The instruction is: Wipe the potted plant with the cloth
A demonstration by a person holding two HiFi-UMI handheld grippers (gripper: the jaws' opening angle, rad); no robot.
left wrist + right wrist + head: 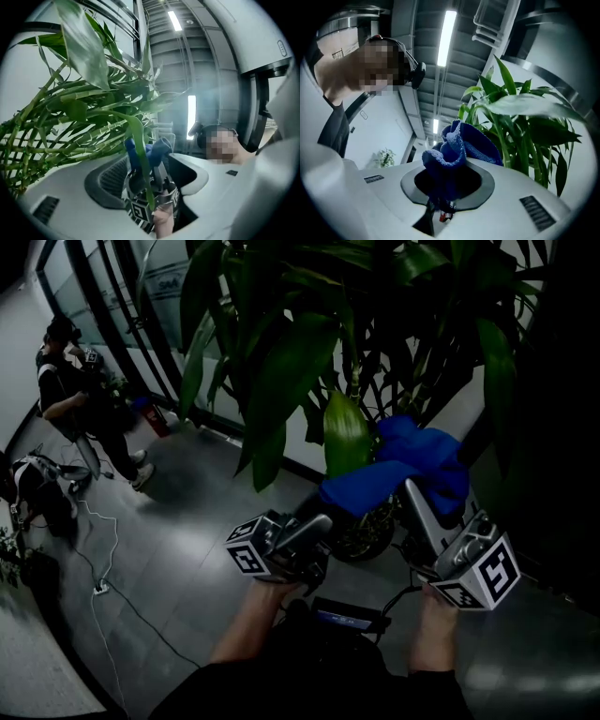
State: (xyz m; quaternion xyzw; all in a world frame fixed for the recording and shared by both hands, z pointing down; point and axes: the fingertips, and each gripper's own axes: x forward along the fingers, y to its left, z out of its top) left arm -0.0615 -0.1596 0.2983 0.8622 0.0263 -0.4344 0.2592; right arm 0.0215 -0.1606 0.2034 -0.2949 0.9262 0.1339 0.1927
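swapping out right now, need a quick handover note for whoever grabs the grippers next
Left gripper: open, a leaf hanging between its jaws, not pinched.
Right gripper: shut on the blue cloth, held up at the potted plant, beside a broad leaf.
Done: cloth is in hand and at the foliage; which leaves are already wiped can't be told.
Left: probably steady a leaf with the left gripper, wipe along it, then do the others.

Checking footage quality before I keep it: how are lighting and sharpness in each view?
Head view: dim and underexposed, only the blue cloth stands out. Left gripper view: fisheye-bent, hazy glare around the light strip. Right gripper view: also bent, pale leaf smeared.
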